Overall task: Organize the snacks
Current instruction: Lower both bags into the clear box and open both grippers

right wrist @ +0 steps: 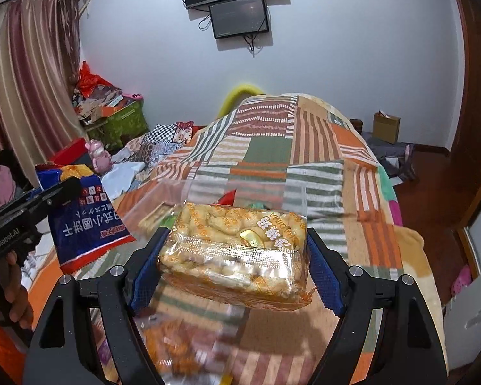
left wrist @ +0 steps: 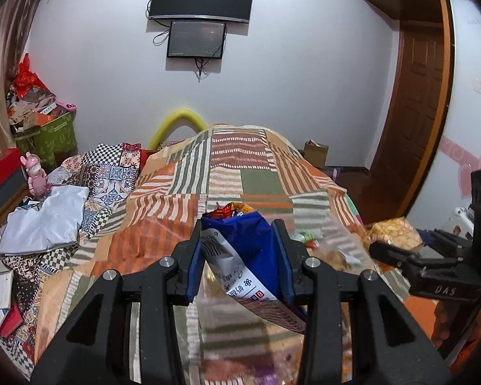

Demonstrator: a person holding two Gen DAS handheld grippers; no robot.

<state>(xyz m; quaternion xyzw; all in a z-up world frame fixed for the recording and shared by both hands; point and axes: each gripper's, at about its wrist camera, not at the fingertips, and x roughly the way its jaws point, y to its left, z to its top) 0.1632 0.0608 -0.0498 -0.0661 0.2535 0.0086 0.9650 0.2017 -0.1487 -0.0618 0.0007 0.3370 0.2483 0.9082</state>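
My left gripper [left wrist: 239, 227] is shut on a blue snack bag [left wrist: 247, 256] with a white label, held above the bed. The same bag [right wrist: 86, 221] and left gripper [right wrist: 64, 189] show at the left of the right wrist view. My right gripper [right wrist: 237, 237] is shut on a clear pack of yellow puffed snacks [right wrist: 237, 253], also lifted over the bed. That pack [left wrist: 394, 231] and the right gripper [left wrist: 381, 250] show at the right of the left wrist view. A clear plastic bag [right wrist: 208, 192] with more snacks lies below both.
A patchwork blanket [left wrist: 227, 173] covers the bed. Clothes [left wrist: 48, 218] and a pink toy [left wrist: 35, 176] lie at its left, with boxes [left wrist: 51, 131] stacked behind. A brown door [left wrist: 413, 102] and a cardboard box [left wrist: 316, 152] are at the right. Blurred snack packets [right wrist: 176, 346] lie below.
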